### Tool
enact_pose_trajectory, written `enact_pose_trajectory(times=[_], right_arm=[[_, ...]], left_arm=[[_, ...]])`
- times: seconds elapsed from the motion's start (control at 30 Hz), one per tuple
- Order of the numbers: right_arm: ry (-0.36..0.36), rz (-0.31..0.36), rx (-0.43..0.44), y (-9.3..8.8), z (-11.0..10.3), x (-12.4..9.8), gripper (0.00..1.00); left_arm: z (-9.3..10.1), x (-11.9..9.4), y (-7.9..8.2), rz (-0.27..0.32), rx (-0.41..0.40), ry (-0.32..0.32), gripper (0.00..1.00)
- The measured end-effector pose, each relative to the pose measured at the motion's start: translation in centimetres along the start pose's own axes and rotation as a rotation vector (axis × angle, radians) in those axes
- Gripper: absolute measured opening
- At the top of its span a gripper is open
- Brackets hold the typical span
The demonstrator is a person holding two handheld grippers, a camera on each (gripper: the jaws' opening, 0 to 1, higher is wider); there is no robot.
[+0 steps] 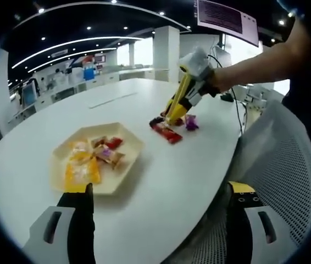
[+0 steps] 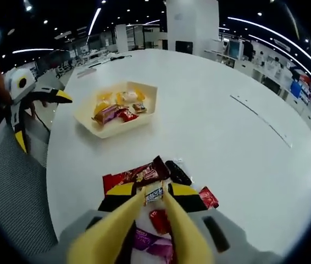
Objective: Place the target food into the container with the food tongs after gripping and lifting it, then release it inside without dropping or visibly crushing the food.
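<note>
A cream hexagonal tray (image 1: 123, 165) (image 2: 147, 107) on the white round table holds several wrapped candies. My right gripper (image 2: 154, 199) carries yellow food tongs (image 2: 172, 220). Their tips are shut on a small pale-labelled candy (image 2: 154, 193) within a loose pile of sweets near the table edge. Around it lie a red bar (image 2: 129, 178), a dark packet (image 2: 178, 172) and a purple candy (image 2: 150, 242). In the left gripper view, a hand holds that right gripper (image 1: 171, 117) down on the pile, beside the red bar (image 1: 167, 132). My left gripper (image 1: 161, 192) (image 2: 42, 118) is open and empty, just short of the tray.
A grey mesh chair (image 1: 279, 159) (image 2: 12, 187) stands against the table's near edge. The wide white table (image 2: 227, 137) stretches beyond the tray. A person's arm (image 1: 254, 63) reaches in from the right. Desks and screens fill the office behind.
</note>
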State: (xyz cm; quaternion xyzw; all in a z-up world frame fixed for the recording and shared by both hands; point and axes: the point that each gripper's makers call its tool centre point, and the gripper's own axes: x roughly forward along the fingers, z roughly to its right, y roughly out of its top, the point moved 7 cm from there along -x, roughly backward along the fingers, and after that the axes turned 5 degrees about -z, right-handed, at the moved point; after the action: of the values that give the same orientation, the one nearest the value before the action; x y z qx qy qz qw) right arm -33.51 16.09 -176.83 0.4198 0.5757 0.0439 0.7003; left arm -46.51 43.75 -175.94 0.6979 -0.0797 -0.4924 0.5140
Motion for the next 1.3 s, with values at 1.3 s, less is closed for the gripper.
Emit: enact_pose_trajectory(times=[1.3], right_arm=[[-0.007, 0.007, 0.018, 1.9, 0.8, -2.0, 0.22]], left_arm=[[-0.2, -0.2, 0.3, 0.029, -0.018, 0.010, 0.99]])
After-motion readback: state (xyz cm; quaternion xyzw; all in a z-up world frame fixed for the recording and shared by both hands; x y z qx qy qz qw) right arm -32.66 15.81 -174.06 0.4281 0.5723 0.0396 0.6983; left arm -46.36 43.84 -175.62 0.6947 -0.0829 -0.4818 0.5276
